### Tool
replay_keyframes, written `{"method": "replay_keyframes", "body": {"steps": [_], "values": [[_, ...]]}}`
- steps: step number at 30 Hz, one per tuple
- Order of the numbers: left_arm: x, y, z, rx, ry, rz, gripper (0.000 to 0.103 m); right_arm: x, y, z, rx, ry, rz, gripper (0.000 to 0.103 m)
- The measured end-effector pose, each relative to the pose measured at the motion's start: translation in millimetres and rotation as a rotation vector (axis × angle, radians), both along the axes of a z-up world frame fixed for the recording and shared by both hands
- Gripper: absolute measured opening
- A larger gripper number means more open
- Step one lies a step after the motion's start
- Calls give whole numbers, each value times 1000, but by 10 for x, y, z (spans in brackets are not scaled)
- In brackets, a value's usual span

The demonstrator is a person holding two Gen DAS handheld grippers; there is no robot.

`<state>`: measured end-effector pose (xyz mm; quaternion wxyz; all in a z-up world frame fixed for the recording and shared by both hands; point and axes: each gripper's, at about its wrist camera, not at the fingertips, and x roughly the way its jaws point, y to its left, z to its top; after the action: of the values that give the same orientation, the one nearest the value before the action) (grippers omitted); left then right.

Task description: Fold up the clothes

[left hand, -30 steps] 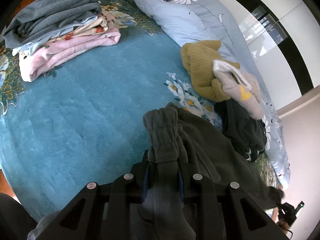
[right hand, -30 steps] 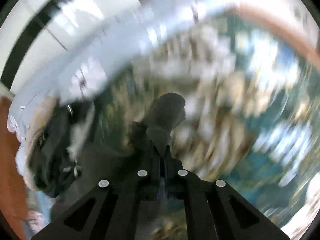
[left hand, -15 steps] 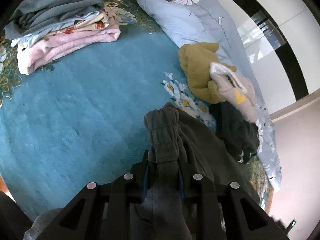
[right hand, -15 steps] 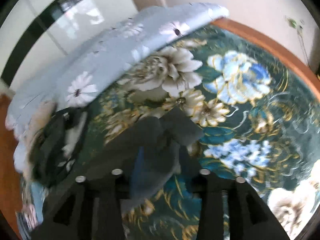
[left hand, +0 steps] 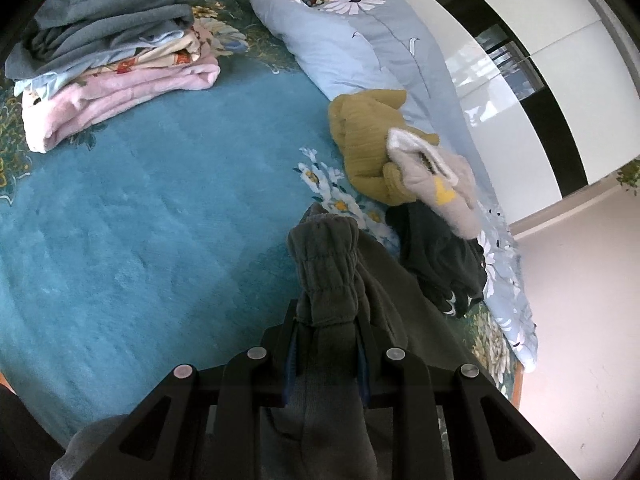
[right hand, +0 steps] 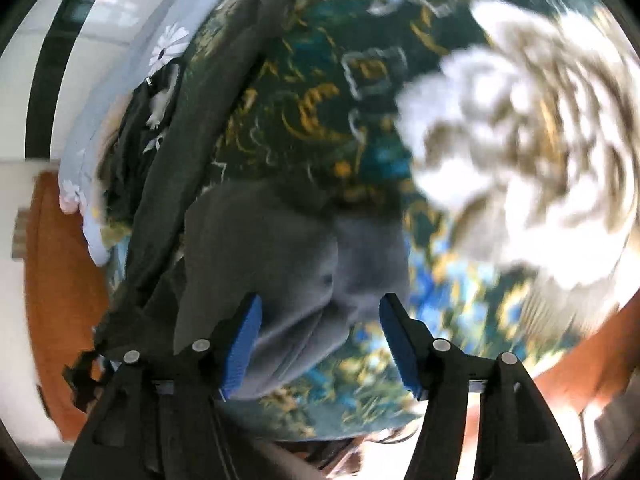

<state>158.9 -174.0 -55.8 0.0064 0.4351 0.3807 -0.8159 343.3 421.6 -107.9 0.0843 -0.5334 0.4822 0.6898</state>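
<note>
The dark grey ribbed-cuff fleece garment (left hand: 326,264) was gripped by the left gripper (left hand: 325,320); the right gripper (right hand: 320,320) was held with fingers apart.

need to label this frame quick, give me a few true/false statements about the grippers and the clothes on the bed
1. The left gripper is shut on the dark grey garment. True.
2. The right gripper is clamped tight on the grey cloth. False: its jaws stand wide apart, with the grey cloth lying loose between them.
3. A folded stack of clothes sits on the teal blanket. True.
4. The top of that stack is pink. False: a grey piece lies on top, pink at the bottom.
5. The mustard sweater is folded on the stack. False: it lies crumpled beside the light blue floral quilt, apart from the stack.
</note>
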Motion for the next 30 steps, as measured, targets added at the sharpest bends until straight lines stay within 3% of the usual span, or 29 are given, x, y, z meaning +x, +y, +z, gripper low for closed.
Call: {"method": "replay_keyframes", "body": {"steps": [11,14,15,17,18,20,23,26,30], "values": [[43,-11,16,15,19,7,24,161,-466,-283,-421,131,-181,70],[56,-57,-17,36,13,23,24,81,-373,-207,-233,85,-276,66],[56,-63,-26,40,9,28,24,44,-331,-143,-140,47,-283,46],[55,-71,-40,42,0,35,24,-37,-271,-49,-50,-28,-262,18],[54,-72,-43,41,-2,37,24,-71,-222,32,-17,-31,-267,14],[53,-55,-20,25,6,35,25,-149,-112,327,84,28,-275,11],[88,-21,14,2,22,36,25,-250,-10,939,327,146,-231,10],[181,-29,35,9,34,66,25,-289,-6,1277,430,226,-157,10],[257,67,177,-44,57,68,24,-278,27,1121,405,149,-154,10]]}}
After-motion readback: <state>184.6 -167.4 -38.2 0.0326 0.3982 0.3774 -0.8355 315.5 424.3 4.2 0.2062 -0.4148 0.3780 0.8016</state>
